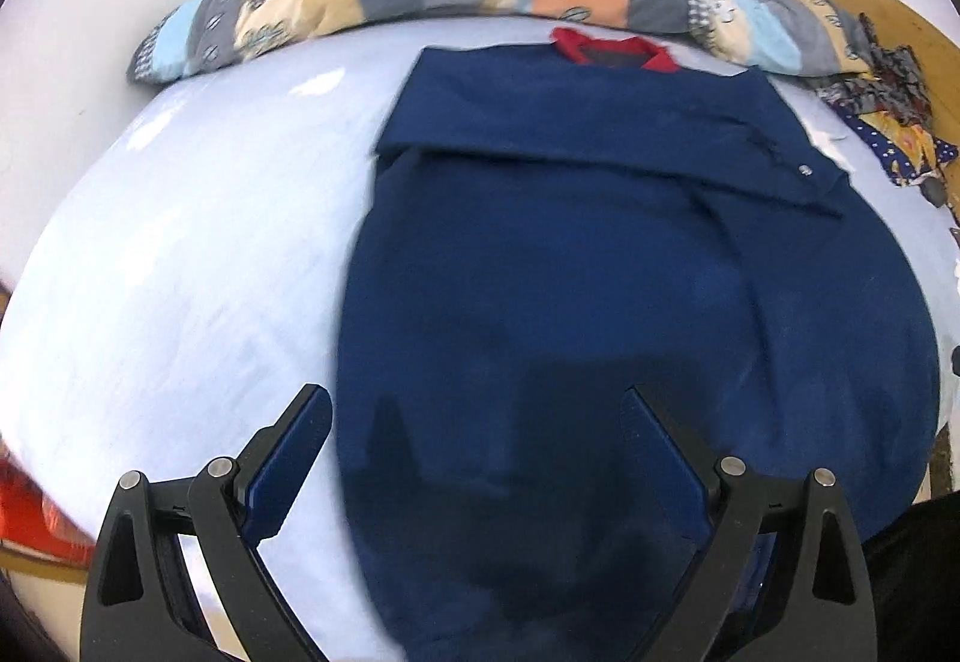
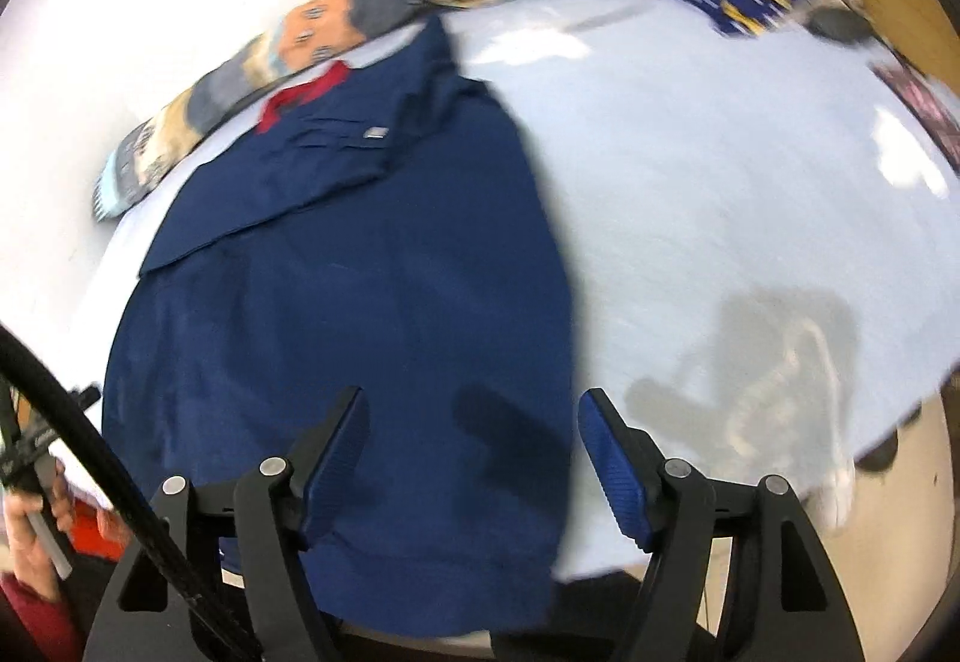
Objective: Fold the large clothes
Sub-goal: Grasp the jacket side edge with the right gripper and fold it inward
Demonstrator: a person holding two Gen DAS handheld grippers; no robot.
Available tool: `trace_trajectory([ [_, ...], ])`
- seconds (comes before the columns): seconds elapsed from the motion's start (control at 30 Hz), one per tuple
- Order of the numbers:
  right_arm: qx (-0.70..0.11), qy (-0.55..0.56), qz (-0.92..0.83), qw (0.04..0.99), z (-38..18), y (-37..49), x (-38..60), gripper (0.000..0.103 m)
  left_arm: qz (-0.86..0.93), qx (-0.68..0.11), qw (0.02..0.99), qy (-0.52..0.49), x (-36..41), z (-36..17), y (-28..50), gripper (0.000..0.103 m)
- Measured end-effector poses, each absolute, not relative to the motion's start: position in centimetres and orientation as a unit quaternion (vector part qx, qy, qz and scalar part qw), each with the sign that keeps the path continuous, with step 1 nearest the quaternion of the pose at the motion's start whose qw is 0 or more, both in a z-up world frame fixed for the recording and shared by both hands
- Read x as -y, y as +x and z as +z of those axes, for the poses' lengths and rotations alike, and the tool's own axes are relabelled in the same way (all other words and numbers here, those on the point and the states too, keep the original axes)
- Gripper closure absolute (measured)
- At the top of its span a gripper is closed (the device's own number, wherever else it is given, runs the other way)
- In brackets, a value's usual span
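A navy shirt (image 1: pixel 600 254) with a red collar (image 1: pixel 612 47) lies flat on the pale-blue bed (image 1: pixel 180 272), sleeves folded in. The left hand-held gripper (image 1: pixel 480 440) and the right hand-held gripper (image 2: pixel 474 440) hover above its near hem, both wide, holding nothing.

Navy blue shirt (image 1: pixel 600 254) with red collar (image 1: pixel 612 47), flat on the pale bed, sleeves folded inward across its chest.
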State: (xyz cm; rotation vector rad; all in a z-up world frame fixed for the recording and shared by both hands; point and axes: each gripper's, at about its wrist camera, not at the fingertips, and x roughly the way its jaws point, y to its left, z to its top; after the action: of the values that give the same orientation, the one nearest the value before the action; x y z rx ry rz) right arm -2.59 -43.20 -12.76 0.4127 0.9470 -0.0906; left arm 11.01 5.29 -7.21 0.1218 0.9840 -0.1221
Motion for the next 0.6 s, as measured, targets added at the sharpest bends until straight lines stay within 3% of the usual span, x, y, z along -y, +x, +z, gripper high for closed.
trace_trajectory([
  [0.3,-0.500,0.322,-0.032,0.803,-17.6,-4.3,45.4,0.024,-0.050,-0.510,0.859,0.002,-11.0,-7.9,8.5,0.007],
  [0.53,-0.533,0.286,-0.003,0.796,-19.3,-3.9,41.3,0.022,-0.048,-0.524,0.847,-0.080,-14.9,-7.7,7.0,0.007],
  [0.57,-0.539,0.262,0.007,0.800,-19.3,-3.8,40.2,0.032,-0.050,-0.530,0.841,-0.092,-15.4,-7.9,6.9,0.007],
  [0.6,-0.539,0.248,0.011,0.805,-19.1,-3.8,39.6,0.055,-0.051,-0.535,0.838,-0.097,-15.6,-8.1,6.8,0.007],
])
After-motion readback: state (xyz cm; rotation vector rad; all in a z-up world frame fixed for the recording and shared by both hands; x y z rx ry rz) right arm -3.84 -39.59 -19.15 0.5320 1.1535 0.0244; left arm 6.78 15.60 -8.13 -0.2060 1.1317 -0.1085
